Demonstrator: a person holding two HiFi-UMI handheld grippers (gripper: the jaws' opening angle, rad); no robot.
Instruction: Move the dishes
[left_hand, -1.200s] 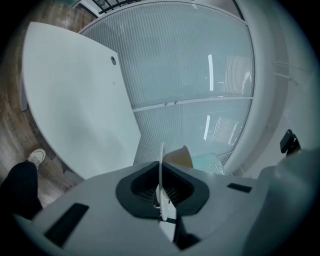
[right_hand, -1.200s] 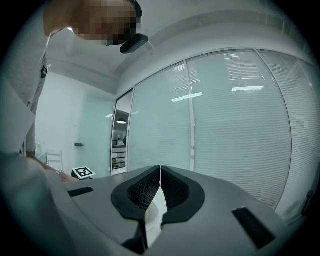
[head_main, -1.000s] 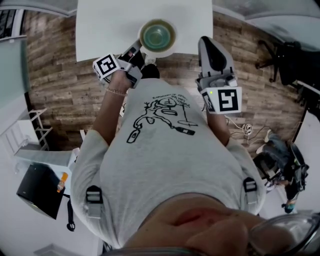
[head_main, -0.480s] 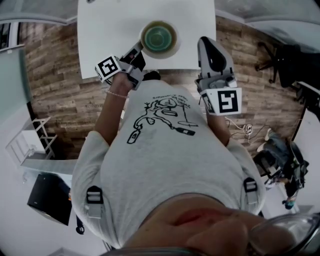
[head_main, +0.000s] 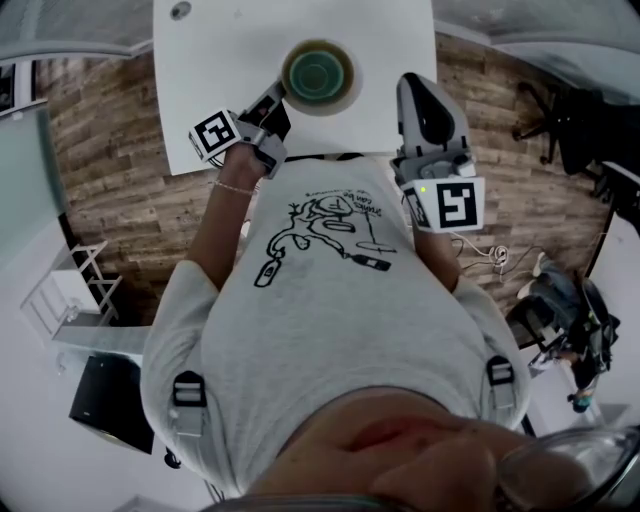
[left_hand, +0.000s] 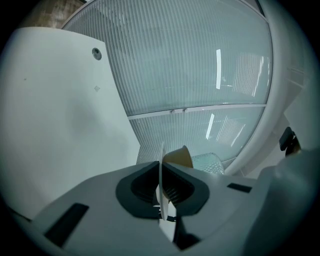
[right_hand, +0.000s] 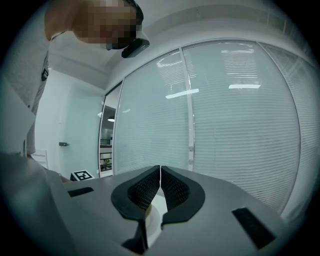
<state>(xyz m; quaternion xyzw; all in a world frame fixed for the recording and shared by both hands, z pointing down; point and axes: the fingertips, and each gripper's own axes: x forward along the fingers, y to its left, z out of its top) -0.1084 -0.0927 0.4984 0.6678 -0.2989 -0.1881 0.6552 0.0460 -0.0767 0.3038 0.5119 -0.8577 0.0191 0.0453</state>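
The job is part way done. The left tongs (head_main: 278, 97) are shut tight on the thin edge of a white plate (head_main: 348, 98), and a bowl (head_main: 317, 72) sits on that plate. Plate and bowl are at 12 o'clock from the person, over the white surface (head_main: 220, 60), close to its near edge. The tongs pinch the plate at about 7 o'clock on its rim. I cannot tell if the plate rests on the surface or hangs just above it. I think what is left is to bring it to its spot, set it down flat and let go. I see no other dishes, so I cannot say if more need moving.

The right tongs (head_main: 415, 85) are at 1 o'clock, off to the side of the plate and not touching it. They are shut too, and nothing is between them.

The plate is round, white and thin. In the left gripper view its edge is just a thin white line squeezed in the tongs. The bowl is round, green inside, with a pale tan rim, and it looks empty. It sits in the middle of the plate. Held by one edge only, the plate could tip and the bowl could slide, I think.
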